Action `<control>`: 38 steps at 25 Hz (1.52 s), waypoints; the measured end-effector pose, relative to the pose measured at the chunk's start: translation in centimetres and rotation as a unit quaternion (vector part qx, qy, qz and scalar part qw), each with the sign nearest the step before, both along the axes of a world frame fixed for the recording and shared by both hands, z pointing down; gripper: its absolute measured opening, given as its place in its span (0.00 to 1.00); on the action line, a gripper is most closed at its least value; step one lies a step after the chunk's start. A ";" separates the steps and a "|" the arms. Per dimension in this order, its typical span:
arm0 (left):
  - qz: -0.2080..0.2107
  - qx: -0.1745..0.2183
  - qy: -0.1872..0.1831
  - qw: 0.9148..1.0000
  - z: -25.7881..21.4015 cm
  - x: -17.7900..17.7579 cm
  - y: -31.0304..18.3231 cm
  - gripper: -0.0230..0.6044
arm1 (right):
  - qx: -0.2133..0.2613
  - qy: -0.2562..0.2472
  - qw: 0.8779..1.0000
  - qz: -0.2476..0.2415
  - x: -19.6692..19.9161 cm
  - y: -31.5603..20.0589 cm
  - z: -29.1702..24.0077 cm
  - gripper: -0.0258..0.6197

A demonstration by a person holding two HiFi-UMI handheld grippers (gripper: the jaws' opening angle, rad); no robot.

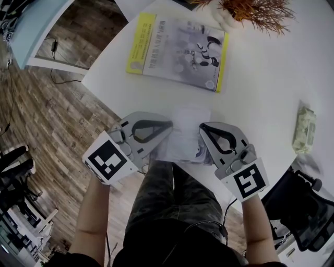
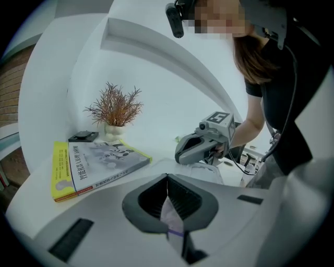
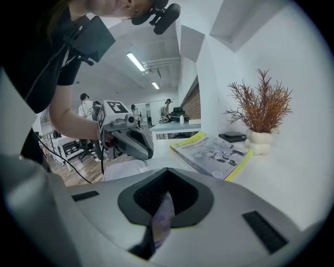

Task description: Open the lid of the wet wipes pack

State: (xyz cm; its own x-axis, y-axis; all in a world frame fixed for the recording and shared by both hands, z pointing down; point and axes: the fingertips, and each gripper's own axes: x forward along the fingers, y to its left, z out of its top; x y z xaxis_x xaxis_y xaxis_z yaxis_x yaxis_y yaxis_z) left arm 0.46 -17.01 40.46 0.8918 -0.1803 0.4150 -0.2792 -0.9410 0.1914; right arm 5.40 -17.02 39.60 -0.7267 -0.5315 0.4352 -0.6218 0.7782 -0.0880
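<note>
The white wet wipes pack [image 1: 185,133] lies at the near edge of the white table [image 1: 261,88], between both grippers. My left gripper [image 1: 168,130] is shut on the pack's left end. In the left gripper view a thin crumpled flap of the wrapper [image 2: 172,219] sticks out between the closed jaws. My right gripper [image 1: 202,129] is shut on the pack's right end, and in the right gripper view a similar flap [image 3: 163,219] shows between its jaws. Each gripper view shows the other gripper, the right one [image 2: 201,146] and the left one [image 3: 130,141], over the pack. The lid is hidden.
A yellow-edged book [image 1: 177,49] lies beyond the pack. A dried plant in a white vase [image 1: 255,10] stands at the far edge. A small greenish packet [image 1: 303,128] lies at the table's right side. A dark chair [image 1: 302,203] stands lower right.
</note>
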 end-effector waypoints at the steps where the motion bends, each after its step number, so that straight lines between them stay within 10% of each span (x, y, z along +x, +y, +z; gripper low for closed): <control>1: -0.001 -0.004 -0.003 1.000 0.0 0.0 0.0 0.06 | 0.000 0.003 1.000 -0.002 0.0 0.0 0.0 0.07; 10: -0.044 -0.082 -0.007 0.996 0.5 -0.1 -0.3 0.06 | -0.014 0.004 1.000 0.000 0.0 -0.2 0.2 0.07; 22: -0.139 -0.186 0.093 0.968 1.1 -1.2 -0.9 0.06 | -0.028 -0.021 0.999 0.016 0.4 -0.2 0.2 0.07; 38: -0.252 -0.116 0.152 0.949 -2.2 -4.9 2.0 0.06 | 0.003 -0.058 0.996 0.074 3.5 2.7 -2.0 0.07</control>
